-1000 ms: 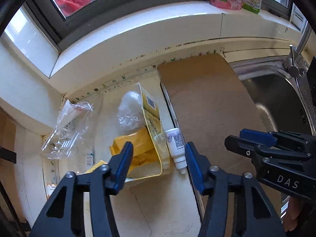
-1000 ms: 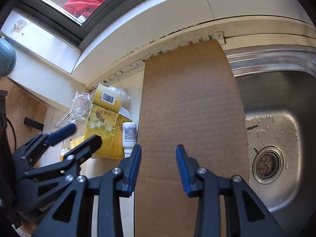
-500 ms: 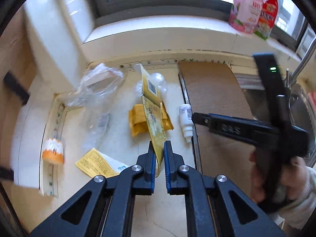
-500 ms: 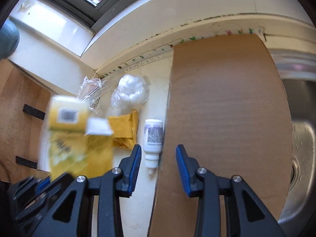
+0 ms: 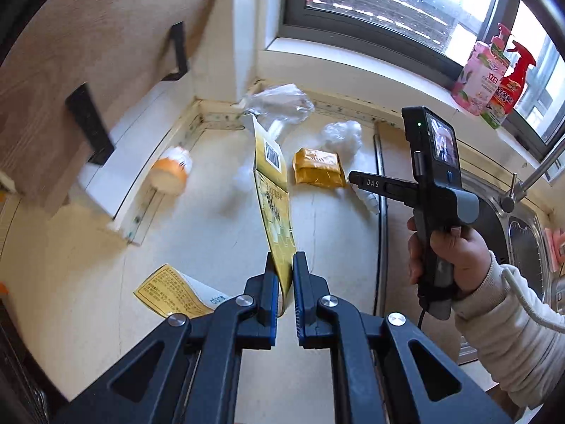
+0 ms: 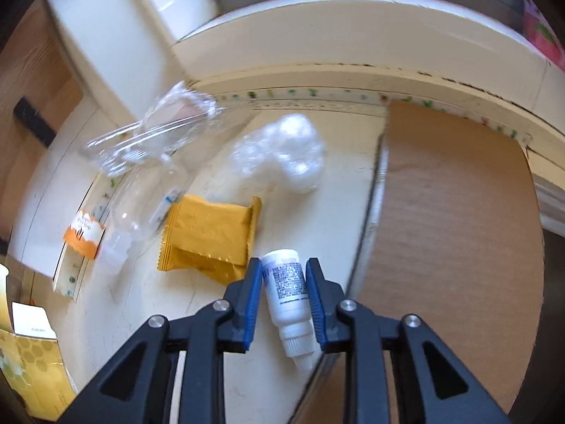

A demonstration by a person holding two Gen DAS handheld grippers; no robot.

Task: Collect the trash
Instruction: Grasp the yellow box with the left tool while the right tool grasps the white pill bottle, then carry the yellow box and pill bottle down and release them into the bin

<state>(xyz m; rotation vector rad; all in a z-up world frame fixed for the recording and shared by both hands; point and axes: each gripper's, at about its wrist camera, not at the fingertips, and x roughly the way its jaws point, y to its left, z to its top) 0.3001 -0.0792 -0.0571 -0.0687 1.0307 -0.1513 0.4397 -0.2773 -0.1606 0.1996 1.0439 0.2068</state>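
Observation:
My left gripper (image 5: 283, 275) is shut on a flattened yellow carton (image 5: 273, 190) with a barcode and holds it above the counter; the carton also shows at the lower left of the right wrist view (image 6: 28, 364). My right gripper (image 6: 284, 279) has its fingers on either side of a small white dropper bottle (image 6: 287, 293) lying on the counter, cap toward me. A yellow snack wrapper (image 6: 212, 233), a crumpled white plastic wad (image 6: 289, 152) and a clear plastic bottle (image 6: 141, 190) lie beyond it.
A brown cardboard sheet (image 6: 452, 212) covers the counter to the right, with the steel sink (image 5: 522, 233) past it. A yellow leaflet (image 5: 173, 293) and an orange-labelled item (image 5: 169, 173) lie at the left. Wooden cabinet (image 5: 70, 53) at left; spray bottles (image 5: 494, 77) on the windowsill.
My left gripper shut on the yellow carton and lifted it away from the counter. My right gripper moved left and down and narrowed around the white dropper bottle.

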